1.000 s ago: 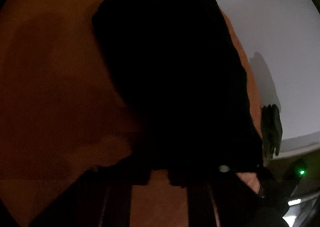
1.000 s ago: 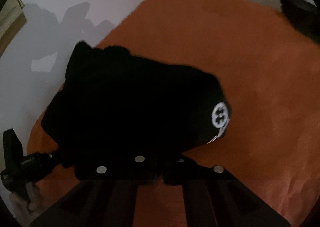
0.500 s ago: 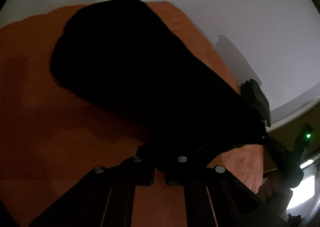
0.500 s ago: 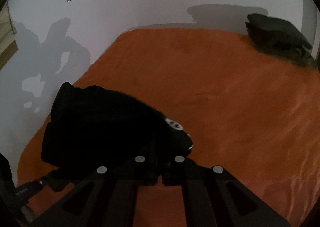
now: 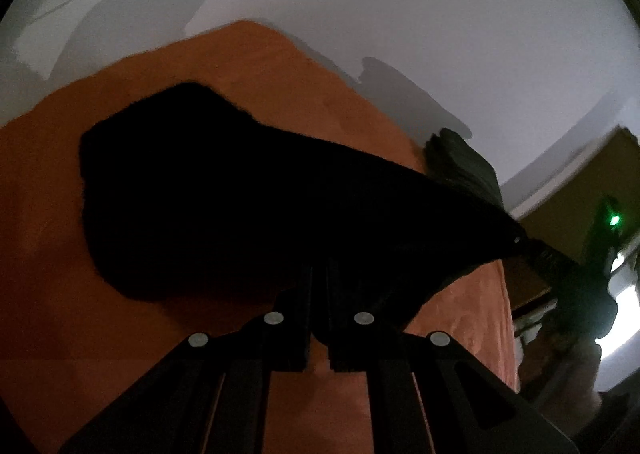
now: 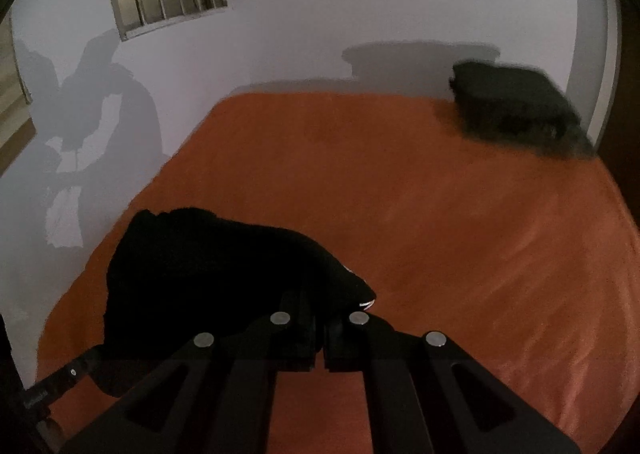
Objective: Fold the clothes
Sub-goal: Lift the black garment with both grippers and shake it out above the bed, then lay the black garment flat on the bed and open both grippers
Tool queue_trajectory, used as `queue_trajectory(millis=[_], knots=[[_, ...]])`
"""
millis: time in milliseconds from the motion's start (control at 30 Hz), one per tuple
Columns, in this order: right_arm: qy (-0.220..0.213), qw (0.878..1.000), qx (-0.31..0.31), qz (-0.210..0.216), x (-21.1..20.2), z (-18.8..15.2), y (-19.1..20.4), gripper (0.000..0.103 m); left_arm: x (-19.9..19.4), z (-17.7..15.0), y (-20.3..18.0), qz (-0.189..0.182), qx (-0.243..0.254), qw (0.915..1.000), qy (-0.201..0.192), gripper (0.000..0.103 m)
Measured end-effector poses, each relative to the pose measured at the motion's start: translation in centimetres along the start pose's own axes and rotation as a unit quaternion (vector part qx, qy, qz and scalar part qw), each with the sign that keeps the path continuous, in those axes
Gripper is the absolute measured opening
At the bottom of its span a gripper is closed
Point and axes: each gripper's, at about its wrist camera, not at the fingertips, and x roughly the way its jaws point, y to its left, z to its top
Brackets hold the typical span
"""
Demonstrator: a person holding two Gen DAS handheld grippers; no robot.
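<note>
Black garment [image 5: 224, 198] hangs at the picture's middle, pinched by the left tool [image 5: 318, 286] and right tool [image 6: 318, 306], so it can be laid flat on the orange bed [image 6: 400, 194].

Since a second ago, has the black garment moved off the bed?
Yes. The black garment has risen: against the orange bed cover it shows smaller and hangs bunched from both grippers, with far more of the cover and the dark folded pile now in sight.

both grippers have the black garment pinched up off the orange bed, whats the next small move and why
Probably carry it across toward the dark folded pile at the far corner. Both the left gripper and right gripper are shut on the black garment, which looks bunched and folded, hanging over the orange bed.
</note>
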Motion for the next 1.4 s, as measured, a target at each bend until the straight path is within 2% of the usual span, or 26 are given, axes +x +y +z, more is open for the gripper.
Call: queue_trajectory(millis=[67, 233, 333, 467, 600, 700, 767, 867, 900, 967, 1033, 1133, 1200, 1300, 1400], knots=[[-0.009, 1.0, 0.001, -0.01, -1.7, 0.6, -0.9, 0.0, 0.5, 0.8, -1.6, -0.021, 0.015, 0.9996, 0.009, 0.006], [-0.026, 0.999, 0.03, -0.029, -5.0, 2.2, -4.8, 0.0, 1.0, 2.5, -6.4, -0.022, 0.054, 0.9981, 0.02, 0.006], [-0.044, 0.998, 0.028, -0.04, -6.7, 3.1, -7.4, 0.0, 1.5, 4.1, -11.0, -0.019, 0.091, 0.9953, 0.028, 0.006], [-0.068, 0.996, 0.031, -0.057, -8.4, 4.8, -11.7, 0.0, 2.0, 5.9, -17.9, -0.001, 0.159, 0.9871, 0.019, 0.006], [-0.105, 0.991, 0.027, -0.076, -10.4, 8.8, -16.2, 0.0, 2.7, 7.8, -25.4, 0.0, 0.178, 0.984, 0.0, 0.006], [-0.148, 0.985, 0.017, -0.086, -13.4, 12.4, -18.4, 0.0, 2.6, 10.4, -30.3, -0.011, 0.184, 0.9822, -0.036, 0.006], [-0.184, 0.979, 0.007, -0.09, -16.0, 14.6, -19.3, 0.0, 1.3, 12.4, -32.5, 0.032, 0.141, 0.9846, -0.098, 0.006], [-0.246, 0.965, -0.01, -0.092, -20.9, 16.4, -20.3, 0.0, -1.8, 14.5, -35.7, -0.013, 0.132, 0.979, -0.155, 0.006], [-0.266, 0.96, -0.013, -0.089, -22.5, 16.5, -20.8, 0.0, -2.8, 14.4, -36.4, -0.024, 0.131, 0.9771, -0.165, 0.006], [-0.275, 0.958, -0.015, -0.083, -23.8, 16.0, -21.5, 0.001, -3.1, 13.4, -37.0, -0.025, 0.133, 0.9767, -0.166, 0.006], [-0.256, 0.964, 0.0, -0.067, -23.8, 14.4, -22.9, 0.001, -2.2, 11.7, -36.5, -0.005, 0.135, 0.9793, -0.151, 0.006], [-0.176, 0.982, 0.053, -0.032, -20.5, 9.7, -25.8, 0.001, 2.2, 8.1, -34.3, 0.037, 0.131, 0.9862, -0.095, 0.006], [-0.123, 0.988, 0.089, -0.017, -17.7, 5.9, -27.0, 0.001, 5.1, 5.5, -32.1, 0.058, 0.117, 0.9898, -0.058, 0.006], [-0.022, 0.986, 0.162, 0.017, -12.1, -1.7, -29.4, 0.001, 9.0, 0.9, -28.2, 0.092, 0.096, 0.9912, -0.007, 0.006], [0.044, 0.979, 0.195, 0.048, -8.3, -7.5, -30.5, 0.001, 11.8, -4.2, -23.8, 0.123, 0.076, 0.9887, 0.038, 0.006]])
